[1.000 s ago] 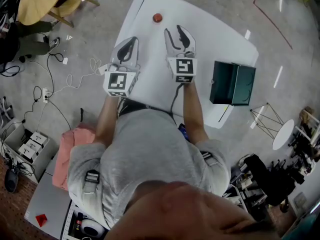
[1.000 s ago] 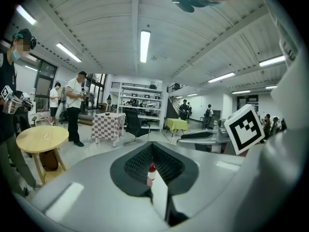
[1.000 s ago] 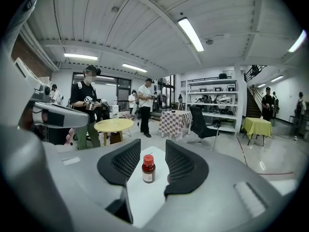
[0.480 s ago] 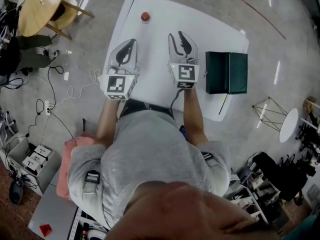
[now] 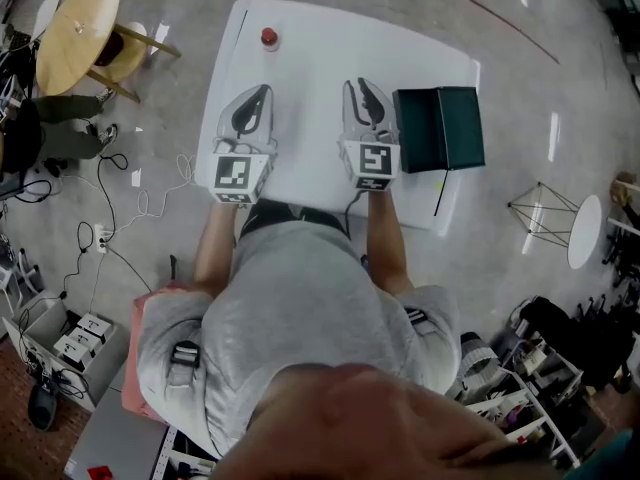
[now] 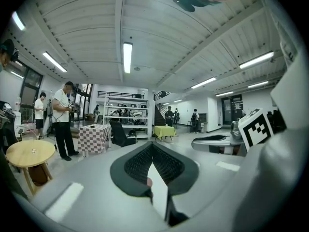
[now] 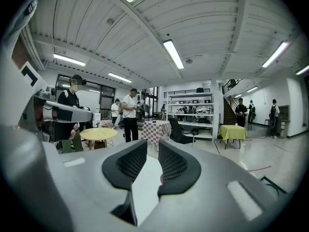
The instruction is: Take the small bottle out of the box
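Looking down from the head view, I see both grippers held over a white bench (image 5: pixel 310 43), side by side and pointing away from my body. The left gripper (image 5: pixel 260 90) is over the left half of the bench and the right gripper (image 5: pixel 359 84) is near the middle. Each one carries its marker cube at the back end, close to my forearms.

The dark green box (image 5: pixel 438 128) lies on the right part of the bench, close to the right edge and just beside the right gripper. From above it shows as two dark panels with a seam between them, and I cannot tell if it is open or closed. I cannot make out the small bottle in any view, because the inside of the box is not shown.

In the left gripper view the fingers (image 6: pixel 135 166) are together, the tips meet, and nothing is between them. In the right gripper view the fingers (image 7: pixel 129 166) stand with only a narrow gap. They have just been closing, and the gap holds nothing.

A small red round object (image 5: pixel 268 37) sits near the far left corner of the bench, well apart from both grippers. On the floor to the left stand a round wooden table (image 5: pixel 75 28) and some loose cables (image 5: pixel 150 193).
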Tool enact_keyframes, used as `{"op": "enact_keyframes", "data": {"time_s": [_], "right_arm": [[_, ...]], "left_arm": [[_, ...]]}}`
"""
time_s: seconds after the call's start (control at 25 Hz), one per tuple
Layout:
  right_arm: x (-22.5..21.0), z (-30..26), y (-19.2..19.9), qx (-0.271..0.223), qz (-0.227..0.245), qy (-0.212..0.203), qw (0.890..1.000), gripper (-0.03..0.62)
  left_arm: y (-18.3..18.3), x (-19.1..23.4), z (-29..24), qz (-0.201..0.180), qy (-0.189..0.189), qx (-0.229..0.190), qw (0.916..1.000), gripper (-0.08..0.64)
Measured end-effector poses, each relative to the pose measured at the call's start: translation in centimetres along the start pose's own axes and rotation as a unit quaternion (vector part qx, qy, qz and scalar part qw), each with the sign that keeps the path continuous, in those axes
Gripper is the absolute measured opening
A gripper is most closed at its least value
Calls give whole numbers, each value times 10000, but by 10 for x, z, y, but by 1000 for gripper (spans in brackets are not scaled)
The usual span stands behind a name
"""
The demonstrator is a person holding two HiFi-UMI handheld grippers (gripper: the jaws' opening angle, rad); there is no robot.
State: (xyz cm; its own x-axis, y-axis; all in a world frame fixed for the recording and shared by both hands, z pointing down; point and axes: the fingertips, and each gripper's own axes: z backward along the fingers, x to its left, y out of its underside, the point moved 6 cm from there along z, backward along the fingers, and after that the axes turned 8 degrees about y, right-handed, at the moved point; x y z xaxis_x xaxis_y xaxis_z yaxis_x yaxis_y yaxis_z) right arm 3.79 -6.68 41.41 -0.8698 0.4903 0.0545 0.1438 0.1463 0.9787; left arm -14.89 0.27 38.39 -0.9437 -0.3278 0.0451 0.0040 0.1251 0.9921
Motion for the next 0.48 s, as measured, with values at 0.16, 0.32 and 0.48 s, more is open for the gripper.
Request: {"op": "enact_keyframes", "data": {"time_s": [0.16,0.32,0.48], "right_arm": [[-10,23,1,-41,-28,139,9999,63],[-19,46,5,-63,-67,262,9996,44],[-34,72,10,-76,-33,424,9991,34]], "left_arm": [[-2,-18,2,-43,123,-32,9999,12],[-1,-37,4,-94,270,-36,9996,12],[1,-60,4,-129,408,-45,9991,12]]}}
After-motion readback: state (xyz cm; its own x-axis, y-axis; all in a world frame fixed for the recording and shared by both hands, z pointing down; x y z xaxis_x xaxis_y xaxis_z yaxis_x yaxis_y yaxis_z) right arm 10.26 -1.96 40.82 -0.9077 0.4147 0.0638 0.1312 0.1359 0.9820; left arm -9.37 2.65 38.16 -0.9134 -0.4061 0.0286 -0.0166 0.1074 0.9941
